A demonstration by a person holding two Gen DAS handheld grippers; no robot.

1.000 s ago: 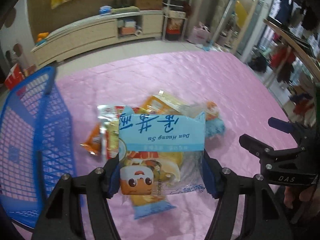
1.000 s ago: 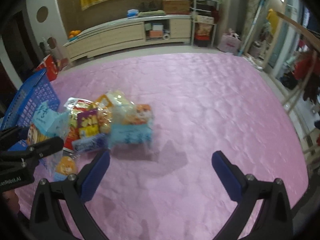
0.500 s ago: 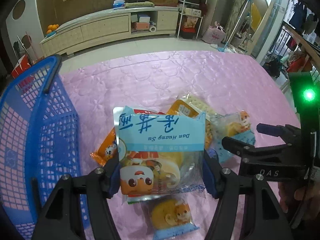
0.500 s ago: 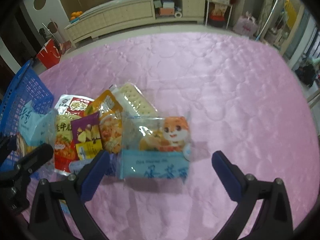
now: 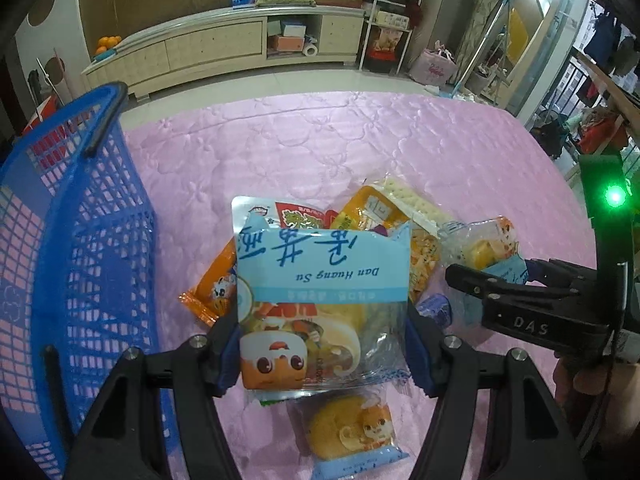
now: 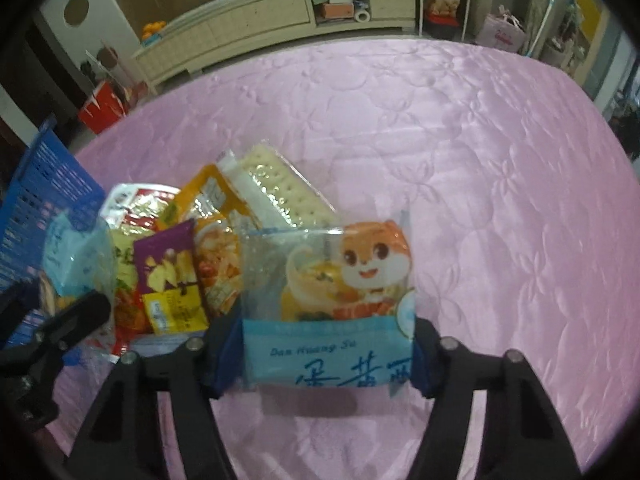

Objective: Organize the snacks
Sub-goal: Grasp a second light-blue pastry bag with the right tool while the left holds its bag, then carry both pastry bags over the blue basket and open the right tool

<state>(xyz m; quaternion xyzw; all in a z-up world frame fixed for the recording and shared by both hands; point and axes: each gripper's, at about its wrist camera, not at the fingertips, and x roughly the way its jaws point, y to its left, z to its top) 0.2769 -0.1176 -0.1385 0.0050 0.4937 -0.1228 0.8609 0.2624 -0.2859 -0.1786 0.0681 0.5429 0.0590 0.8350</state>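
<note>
My left gripper (image 5: 324,350) is shut on a light blue egg-yolk pastry packet (image 5: 320,280) and holds it above the snack pile (image 5: 384,220). My right gripper (image 6: 328,354) is shut on a second blue pastry packet (image 6: 332,300) with an orange cartoon animal, at the right edge of the pile on the pink cloth. The right gripper also shows in the left wrist view (image 5: 500,288). The pile (image 6: 208,240) holds a cracker pack (image 6: 280,192), an orange packet, a purple packet (image 6: 168,276) and a red one. Another pastry packet (image 5: 352,436) lies below my left gripper.
A blue plastic basket (image 5: 80,248) stands at the left of the pink quilted cloth (image 6: 480,160); it shows at the far left in the right wrist view (image 6: 40,200). A low cabinet (image 5: 208,48) and shelves stand beyond the table.
My right gripper moved in to the pile and closed on the cartoon pastry packet. My left gripper keeps its packet, with the view shifted a little so the basket and lower packet show more.
</note>
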